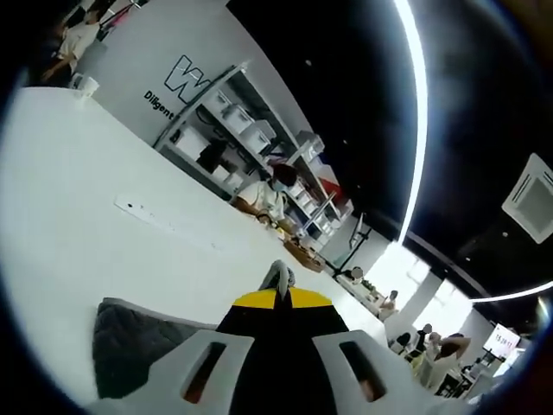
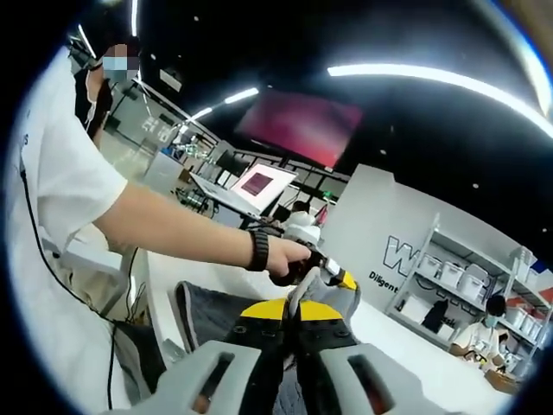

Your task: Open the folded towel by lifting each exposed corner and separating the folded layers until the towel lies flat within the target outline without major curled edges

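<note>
While the left gripper point(image 1: 278, 298) pinches a fold of the grey towel point(image 1: 130, 341) at its closed tips, the cloth hangs down to the white table point(image 1: 78, 216). The right gripper point(image 2: 292, 313) is clamped on towel cloth too, with the rest draped behind and below it.

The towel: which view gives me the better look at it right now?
The right gripper view. The grey towel spreads wide there, a fold rising between the right gripper jaws, with the left gripper at its far edge. The left gripper view shows a patch on the white table and a bit pinched at the tips.
</note>
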{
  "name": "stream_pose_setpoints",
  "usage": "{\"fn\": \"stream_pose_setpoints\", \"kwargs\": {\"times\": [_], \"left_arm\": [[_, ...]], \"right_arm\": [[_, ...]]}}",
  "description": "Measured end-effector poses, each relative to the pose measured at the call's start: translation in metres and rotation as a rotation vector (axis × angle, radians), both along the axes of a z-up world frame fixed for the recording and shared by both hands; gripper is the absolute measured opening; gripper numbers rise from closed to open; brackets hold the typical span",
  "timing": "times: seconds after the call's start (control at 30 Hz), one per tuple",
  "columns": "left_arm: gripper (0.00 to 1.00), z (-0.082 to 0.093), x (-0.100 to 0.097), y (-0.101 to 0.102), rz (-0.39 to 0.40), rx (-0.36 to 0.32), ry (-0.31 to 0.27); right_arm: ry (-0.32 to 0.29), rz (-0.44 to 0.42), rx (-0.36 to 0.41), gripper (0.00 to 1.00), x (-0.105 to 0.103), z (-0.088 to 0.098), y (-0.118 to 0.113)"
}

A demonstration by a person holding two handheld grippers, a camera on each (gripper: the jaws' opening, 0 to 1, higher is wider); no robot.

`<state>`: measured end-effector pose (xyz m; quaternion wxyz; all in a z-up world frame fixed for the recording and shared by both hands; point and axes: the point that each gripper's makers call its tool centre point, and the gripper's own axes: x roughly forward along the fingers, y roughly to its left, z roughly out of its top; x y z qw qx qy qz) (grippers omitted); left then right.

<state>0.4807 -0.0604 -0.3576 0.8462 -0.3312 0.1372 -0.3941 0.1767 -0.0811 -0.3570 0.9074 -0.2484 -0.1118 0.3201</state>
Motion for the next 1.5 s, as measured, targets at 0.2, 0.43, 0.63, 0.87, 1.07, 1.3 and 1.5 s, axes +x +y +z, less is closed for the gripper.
{"fn": "stream_pose_setpoints", "kwargs": {"times": [0.2,0.43,0.63,0.87,1.07,1.3,1.5], "left_arm": [[0.0,0.001,-0.017,-0.016,-0.015,0.0,-0.021],[0.0,0.002,-0.021,-0.024,-0.022,0.0,-0.03],[0.0,0.003,-0.028,-0.033,-0.027,-0.017,-0.03],[0.0,0.013,-0.036,-0.042,-0.042,-0.028,-0.041],[0.0,0.015,-0.042,-0.048,-0.054,-0.023,-0.046],[0.0,0.023,-0.049,-0.055,-0.071,-0.038,-0.054],[0.0,0.03,-0.056,-0.064,-0.08,-0.027,-0.086]], "right_arm": [[0.002,-0.013,0.006,0.0,-0.003,0.0,-0.007],[-0.004,-0.03,0.007,0.0,-0.001,0.003,-0.013],[-0.006,-0.038,0.024,0.0,-0.002,0.007,-0.019],[-0.021,-0.057,0.024,0.0,-0.004,0.012,-0.028],[-0.024,-0.061,0.022,0.0,-0.006,0.014,-0.03],[-0.032,-0.071,0.01,0.0,-0.007,0.013,-0.035],[-0.04,-0.075,0.008,0.0,-0.011,0.012,-0.04]]}}
